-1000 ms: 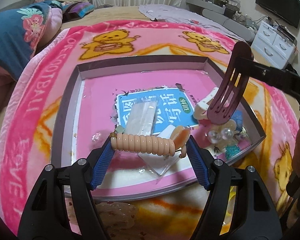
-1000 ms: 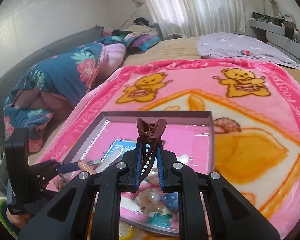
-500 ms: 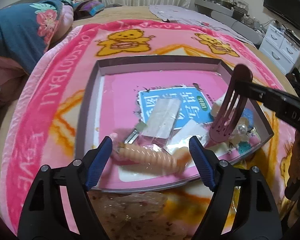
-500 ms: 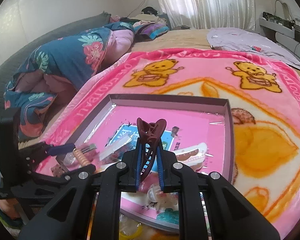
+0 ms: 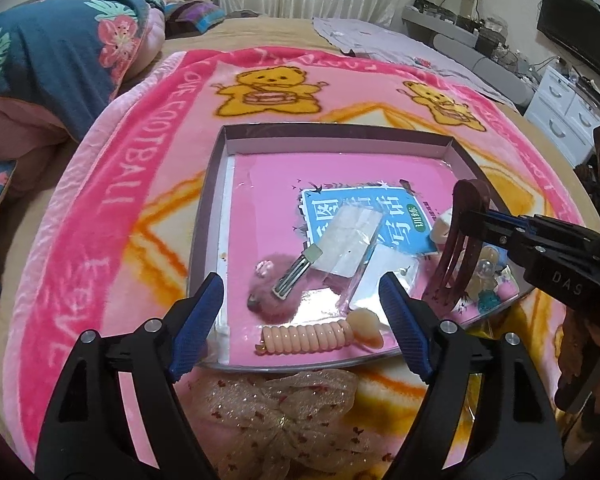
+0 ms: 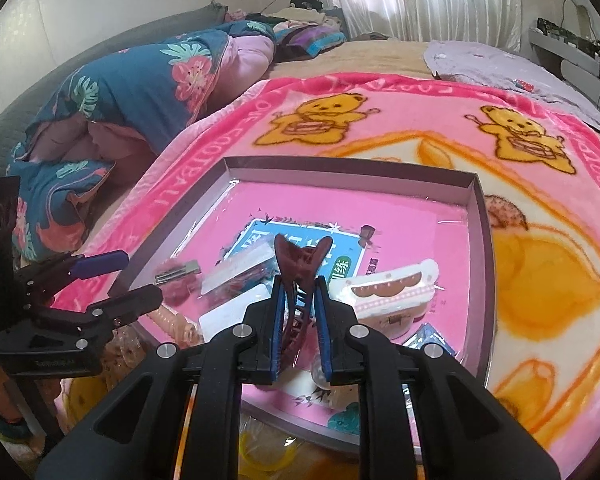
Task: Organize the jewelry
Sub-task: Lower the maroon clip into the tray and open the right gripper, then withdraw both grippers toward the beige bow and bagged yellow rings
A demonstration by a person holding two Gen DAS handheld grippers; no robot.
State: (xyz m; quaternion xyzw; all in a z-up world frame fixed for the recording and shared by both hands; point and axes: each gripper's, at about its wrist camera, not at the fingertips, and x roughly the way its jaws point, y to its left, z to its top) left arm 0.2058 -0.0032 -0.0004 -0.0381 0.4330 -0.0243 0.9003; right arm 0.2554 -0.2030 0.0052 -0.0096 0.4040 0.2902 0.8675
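The left gripper (image 5: 300,316) has just been opening and its fingers stand released, nothing between them; the peach spiral hair tie (image 5: 306,336) lies in the shallow box (image 5: 340,133), at its near edge, just beyond the fingertips. The right gripper (image 6: 298,312) is clenched on the maroon claw clip (image 6: 302,258), hanging over the box's near right corner, above the glass-bead ornaments (image 5: 485,270); its grip has eased very slightly. To set the clip down well, I would lower it close to the box floor first, teeth clear of the beads; then let go.
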